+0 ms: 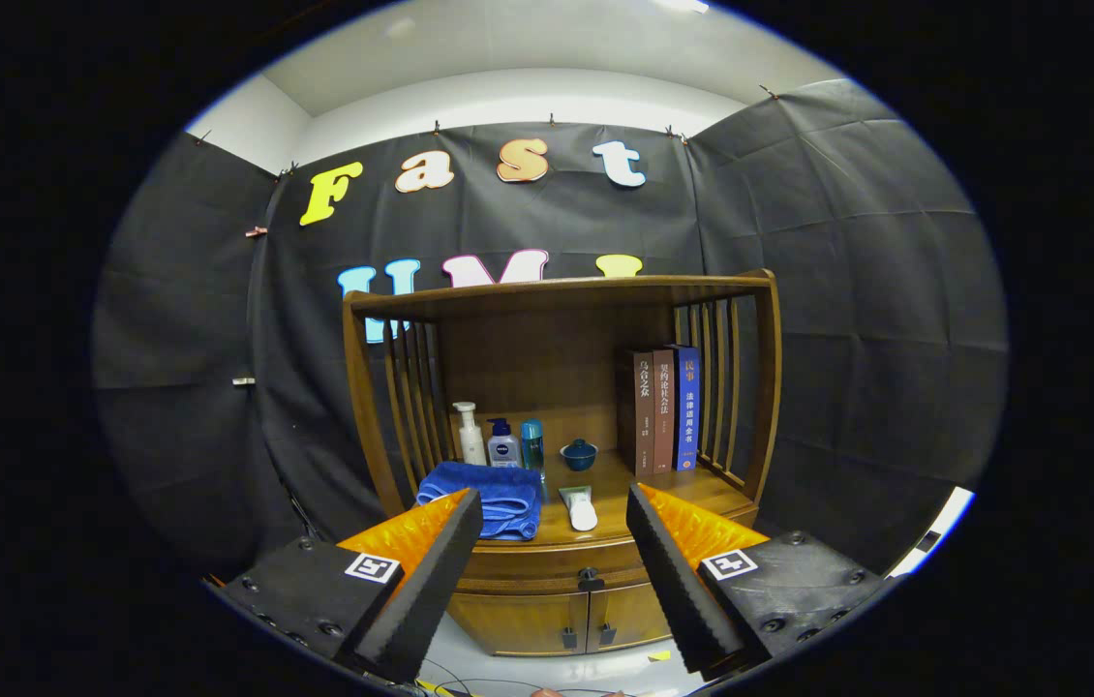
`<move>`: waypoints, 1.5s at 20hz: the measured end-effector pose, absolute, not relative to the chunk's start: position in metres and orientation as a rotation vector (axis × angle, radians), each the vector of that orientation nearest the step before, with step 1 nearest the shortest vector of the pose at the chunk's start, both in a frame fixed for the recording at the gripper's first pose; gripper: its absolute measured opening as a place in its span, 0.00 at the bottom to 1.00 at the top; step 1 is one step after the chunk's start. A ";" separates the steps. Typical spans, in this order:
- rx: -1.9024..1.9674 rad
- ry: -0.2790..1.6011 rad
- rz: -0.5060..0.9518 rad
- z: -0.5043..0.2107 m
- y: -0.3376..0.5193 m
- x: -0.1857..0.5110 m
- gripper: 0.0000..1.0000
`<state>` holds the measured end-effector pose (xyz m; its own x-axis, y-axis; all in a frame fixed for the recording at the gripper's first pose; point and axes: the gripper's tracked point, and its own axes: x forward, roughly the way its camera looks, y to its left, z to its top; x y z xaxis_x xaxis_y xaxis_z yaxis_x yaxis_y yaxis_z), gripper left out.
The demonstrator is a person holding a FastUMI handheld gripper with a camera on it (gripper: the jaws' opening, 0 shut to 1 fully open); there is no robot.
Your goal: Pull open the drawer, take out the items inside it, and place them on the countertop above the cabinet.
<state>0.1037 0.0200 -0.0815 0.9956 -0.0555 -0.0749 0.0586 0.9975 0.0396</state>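
Gripper view: drawer point(562, 561) sits shut under the countertop point(605, 484), its knob point(591, 580) centred beyond the gripper point(555, 513), whose fingers gape, holding nothing. A towel point(494, 499) and tube point(580, 507) lie on top. Any pull should run straight, level.

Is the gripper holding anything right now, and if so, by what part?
Nothing is held. The gripper is open, its fingers apart with only air between them, short of the cabinet; the drawer beyond them looks shut, its handle untouched.
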 end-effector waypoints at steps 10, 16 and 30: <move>0.039 0.058 -0.047 -0.061 0.020 0.049 0.98; 0.028 0.093 -0.032 -0.072 0.018 0.043 0.99; 0.083 0.075 -0.033 -0.052 0.015 0.036 0.99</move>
